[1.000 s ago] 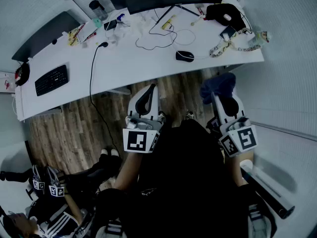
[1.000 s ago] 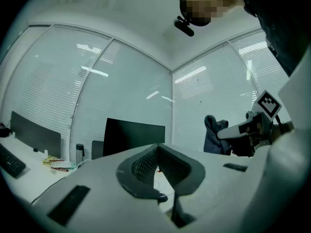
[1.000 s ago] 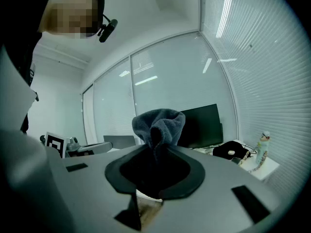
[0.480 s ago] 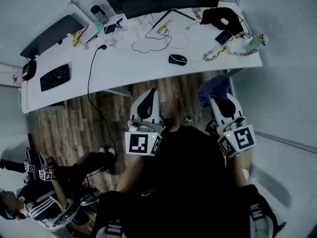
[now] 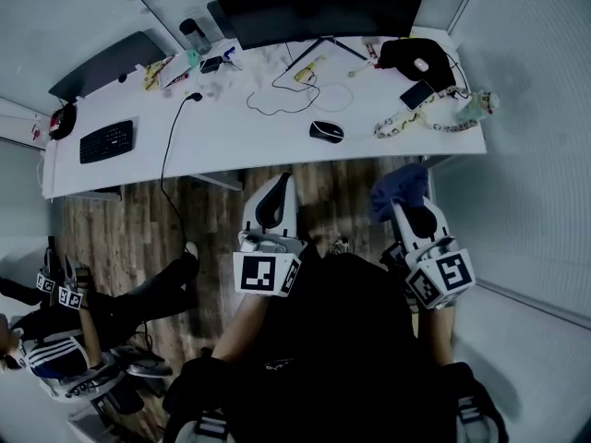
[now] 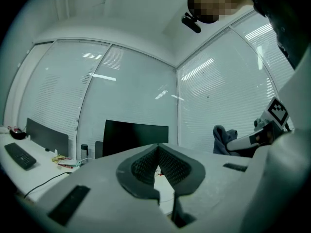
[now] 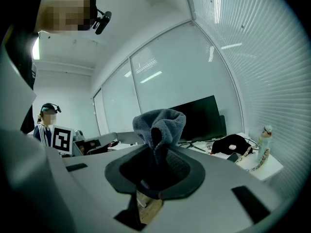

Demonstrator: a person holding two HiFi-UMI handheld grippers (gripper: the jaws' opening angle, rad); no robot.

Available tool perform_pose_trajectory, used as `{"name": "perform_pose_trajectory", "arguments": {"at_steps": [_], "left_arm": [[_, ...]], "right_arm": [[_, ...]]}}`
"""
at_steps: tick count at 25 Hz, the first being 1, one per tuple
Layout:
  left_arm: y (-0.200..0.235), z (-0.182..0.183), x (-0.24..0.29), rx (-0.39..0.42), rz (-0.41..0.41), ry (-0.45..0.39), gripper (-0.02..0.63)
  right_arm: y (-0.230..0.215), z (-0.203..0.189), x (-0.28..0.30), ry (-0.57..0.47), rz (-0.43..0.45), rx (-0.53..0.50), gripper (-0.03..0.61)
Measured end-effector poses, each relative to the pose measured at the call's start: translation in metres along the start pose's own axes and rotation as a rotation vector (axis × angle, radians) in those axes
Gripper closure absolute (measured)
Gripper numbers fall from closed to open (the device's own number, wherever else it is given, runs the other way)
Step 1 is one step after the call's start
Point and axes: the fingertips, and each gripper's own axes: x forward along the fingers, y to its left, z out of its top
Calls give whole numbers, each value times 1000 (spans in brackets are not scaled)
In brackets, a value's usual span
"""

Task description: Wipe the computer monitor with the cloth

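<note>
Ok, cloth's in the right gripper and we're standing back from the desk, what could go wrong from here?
1. The cloth sits bunched in the right gripper, little sticking out; the jaws could scrape the monitor.
2. Reaching over the desk could snag the loose cable or knock the mouse.

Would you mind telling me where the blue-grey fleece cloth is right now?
In the head view, the blue-grey fleece cloth is clamped in the right gripper at right, above the wooden floor, short of the white desk's near edge.
</note>
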Motion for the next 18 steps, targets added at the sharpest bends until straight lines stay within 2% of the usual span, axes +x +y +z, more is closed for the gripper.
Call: {"name": "perform_pose_trajectory", "arguments": {"at_steps": [5, 10, 15, 18], "left_arm": [[20, 9, 34, -6, -31, 5, 607], [51, 3, 73, -32, -5, -7, 607], [95, 17, 134, -69, 7, -96, 607], [124, 18, 173, -81, 26, -96, 607]], "right_arm": [[-9, 16, 33, 16, -26, 9, 503], [-37, 37, 73, -12, -36, 75, 505], [-59, 63, 135, 2, -42, 23, 506], [-69, 78, 181, 8, -31, 5, 506]]}}
